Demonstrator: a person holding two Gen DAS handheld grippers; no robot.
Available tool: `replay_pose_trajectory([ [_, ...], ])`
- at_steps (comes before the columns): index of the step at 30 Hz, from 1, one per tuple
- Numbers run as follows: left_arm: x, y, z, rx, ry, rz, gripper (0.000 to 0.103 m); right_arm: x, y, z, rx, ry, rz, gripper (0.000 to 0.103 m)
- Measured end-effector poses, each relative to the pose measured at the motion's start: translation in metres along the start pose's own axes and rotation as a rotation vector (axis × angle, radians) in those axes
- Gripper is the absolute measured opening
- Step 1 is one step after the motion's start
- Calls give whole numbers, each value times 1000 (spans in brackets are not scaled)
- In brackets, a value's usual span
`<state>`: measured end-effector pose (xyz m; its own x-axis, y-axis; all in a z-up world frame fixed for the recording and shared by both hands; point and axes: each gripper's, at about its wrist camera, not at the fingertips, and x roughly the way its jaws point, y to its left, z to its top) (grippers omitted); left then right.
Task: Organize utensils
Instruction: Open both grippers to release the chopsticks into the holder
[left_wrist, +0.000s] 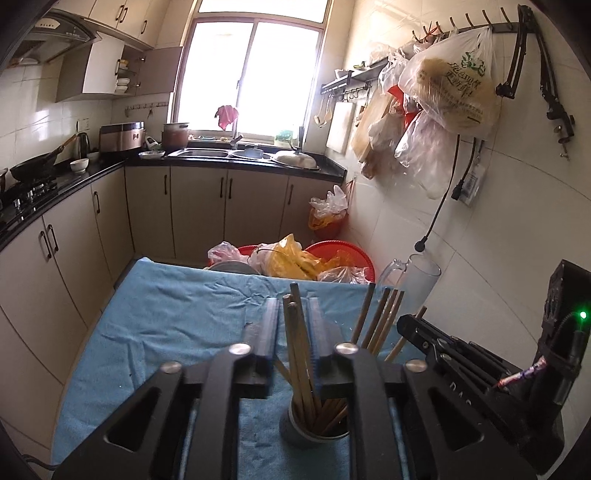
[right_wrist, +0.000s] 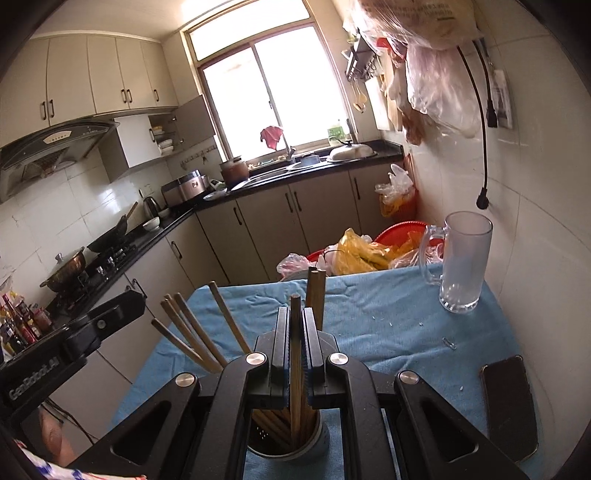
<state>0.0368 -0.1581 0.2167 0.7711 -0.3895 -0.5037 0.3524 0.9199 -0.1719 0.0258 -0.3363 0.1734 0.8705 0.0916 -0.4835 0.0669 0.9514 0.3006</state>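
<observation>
A grey holder cup (left_wrist: 314, 430) stands on the blue cloth (left_wrist: 166, 314) and holds several wooden chopsticks (left_wrist: 380, 317). My left gripper (left_wrist: 292, 306) is above the cup, jaws a little apart around two chopsticks (left_wrist: 295, 332) without visibly pressing them. My right gripper (right_wrist: 295, 317) is above the same cup (right_wrist: 288, 443), jaws shut on a single upright chopstick (right_wrist: 295, 332). Other chopsticks (right_wrist: 192, 332) lean left in the cup. Each gripper shows at the edge of the other's view: the right one (left_wrist: 443, 343), the left one (right_wrist: 92, 325).
A clear glass mug (right_wrist: 463, 262) stands at the cloth's far right, a dark phone (right_wrist: 509, 402) at the near right. Red basins with plastic bags (left_wrist: 295, 258) lie past the table's far edge. Kitchen counters run along the left; the tiled wall is close on the right.
</observation>
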Motion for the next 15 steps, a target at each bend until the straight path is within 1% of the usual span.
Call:
replay_pose_trajectory([
  [2, -5, -1, -1, 2, -12, 6, 28, 0, -2, 1, 8, 0, 2, 6],
  [4, -12, -1, -2, 11, -26, 17, 33, -1, -2, 1, 12, -2, 1, 10],
  [6, -20, -2, -4, 21, -37, 23, 41, -5, -2, 3, 17, -11, 0, 28],
  [8, -28, -3, -5, 26, -47, 32, 45, -12, -1, 4, 18, -29, -5, 34],
  [10, -38, -5, -7, 35, -55, 45, 49, -19, 1, 6, 14, -42, -9, 36],
  [12, -48, -5, -11, 43, -61, 58, 61, -28, 2, 8, 16, -56, -11, 41],
  [13, -53, -6, -13, 45, -64, 66, 64, -34, 2, 8, 17, -65, -12, 41],
  [15, -64, -5, -18, 48, -72, 88, 75, -46, 5, 8, 8, -85, -19, 45],
])
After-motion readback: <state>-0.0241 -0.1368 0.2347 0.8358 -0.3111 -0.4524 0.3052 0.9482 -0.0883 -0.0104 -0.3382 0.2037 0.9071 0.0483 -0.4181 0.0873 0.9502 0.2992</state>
